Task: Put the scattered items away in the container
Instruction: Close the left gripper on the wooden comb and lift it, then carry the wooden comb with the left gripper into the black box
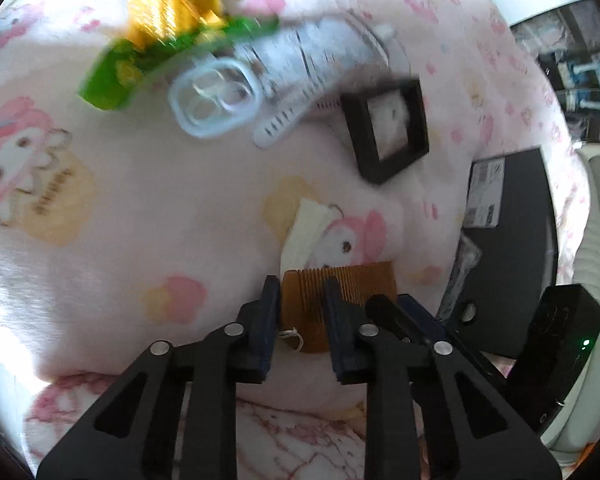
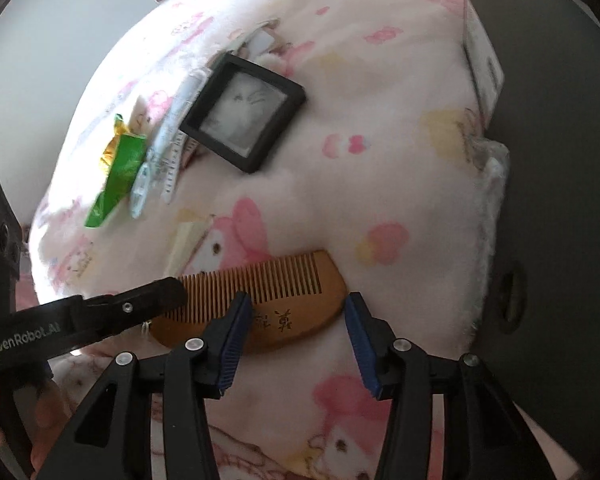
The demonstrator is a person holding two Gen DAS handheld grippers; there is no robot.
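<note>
Wooden comb point(image 2: 256, 300) flat on pink cartoon blanket point(image 2: 380, 160), near edge. Left gripper point(image 1: 302, 300) clamped across comb's toothed end; right gripper point(image 2: 298, 316) spread wide, near finger over comb's spine, far finger beside its tip. Farther off: black square frame point(image 2: 242, 114), green wrapper point(image 2: 118, 176), clear syringe package point(image 1: 300, 52). Dark container point(image 1: 512, 216) at right, beside blanket.

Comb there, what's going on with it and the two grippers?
Both grippers are at the comb on the pink blanket. The left gripper has its fingers on either side of the toothed end; whether it grips is unclear. The right gripper is open, one finger over the comb's spine. The black frame, green packet and clear plastic pieces lie farther back. The dark box sits on the right.
</note>
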